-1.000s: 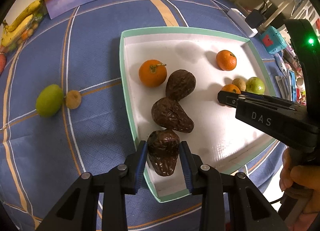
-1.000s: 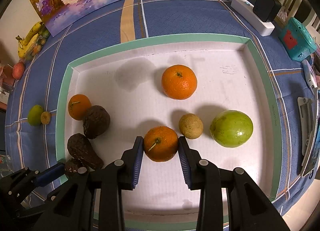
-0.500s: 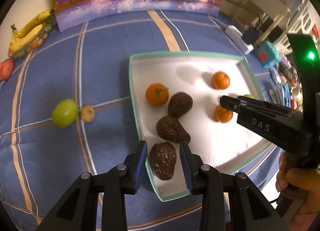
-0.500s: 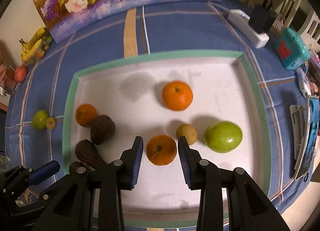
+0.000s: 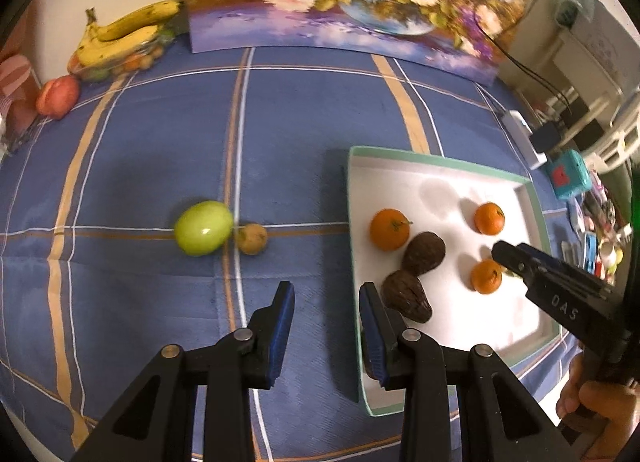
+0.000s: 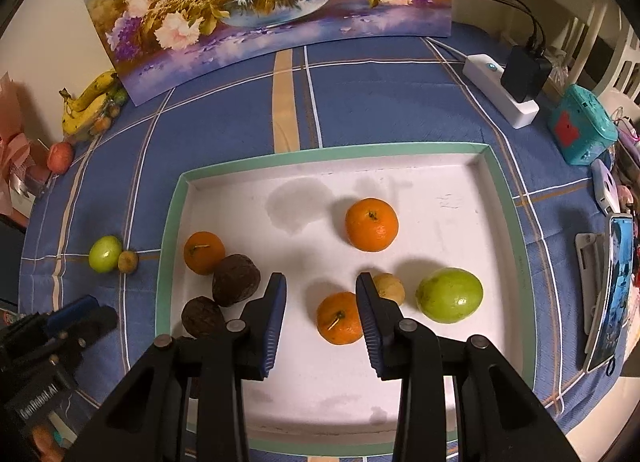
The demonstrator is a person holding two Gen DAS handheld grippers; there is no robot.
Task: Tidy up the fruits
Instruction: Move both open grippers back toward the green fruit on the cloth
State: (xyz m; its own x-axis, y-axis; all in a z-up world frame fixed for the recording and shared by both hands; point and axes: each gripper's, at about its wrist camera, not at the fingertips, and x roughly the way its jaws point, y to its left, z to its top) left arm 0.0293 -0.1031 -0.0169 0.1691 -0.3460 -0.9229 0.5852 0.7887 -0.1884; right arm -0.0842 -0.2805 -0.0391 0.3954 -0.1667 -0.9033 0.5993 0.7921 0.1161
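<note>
Left view: the left tool hangs over bare blue cloth at 6 o'clock, its jaws spread and empty. On the desk at 9 o'clock a green fruit touches a small brown fruit; both are blurred. The tray lies at 3 o'clock. Two dark fruits show in it whole. A third is almost wholly hidden behind the tool's right finger. The right tool's tip enters from 4 o'clock and covers whatever lies beyond the near orange.

Right view: the left tool is cut off at 8 o'clock. The right tool hovers over the tray, jaws spread, gripping nothing. The near orange sits below the gap, its right edge behind the right finger. That finger also hides half of a yellowish fruit. A phone at 3 o'clock is cut by the rim.
</note>
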